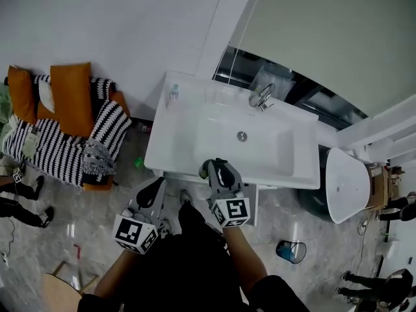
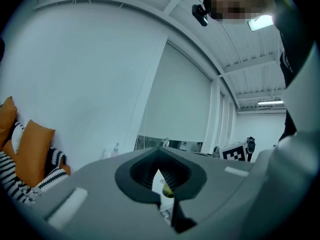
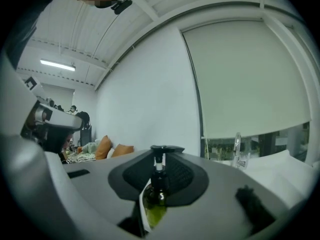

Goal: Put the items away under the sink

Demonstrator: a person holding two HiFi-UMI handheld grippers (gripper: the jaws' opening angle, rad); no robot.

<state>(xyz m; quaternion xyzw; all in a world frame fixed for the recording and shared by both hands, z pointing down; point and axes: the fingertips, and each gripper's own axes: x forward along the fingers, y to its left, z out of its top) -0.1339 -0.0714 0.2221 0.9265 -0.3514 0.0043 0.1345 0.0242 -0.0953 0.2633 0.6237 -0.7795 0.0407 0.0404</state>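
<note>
- Right gripper view: pump bottle, dark glass with yellow-green liquid in the lower part and a white label on its left side. It stands upright with the black pump head on top.
- Right gripper: its jaws are set narrow and clamp the pump bottle by its body, and the neck rises between the dark pads.
- Head view: the held pump bottle shows as a green spot at the near rim of the sink, off the surface and in front of the basin.
- Left gripper: its jaws are drawn close on a small labelled item, white with a yellow-green part. Its kind cannot be told. In the head view this gripper sits lower left of the right one, near the sink's front left corner.
- Sink: white, rectangular, with a drain in the middle of the basin. A chrome faucet stands on the far rim.
- Small clear bottle: upright on the sink's far left corner.
- Sofa: left of the sink, carrying an orange cushion and a black-and-white striped blanket.
- Toilet: white, just right of the sink.
- Blue bin: on the floor, below the sink's right end in the picture.
</note>
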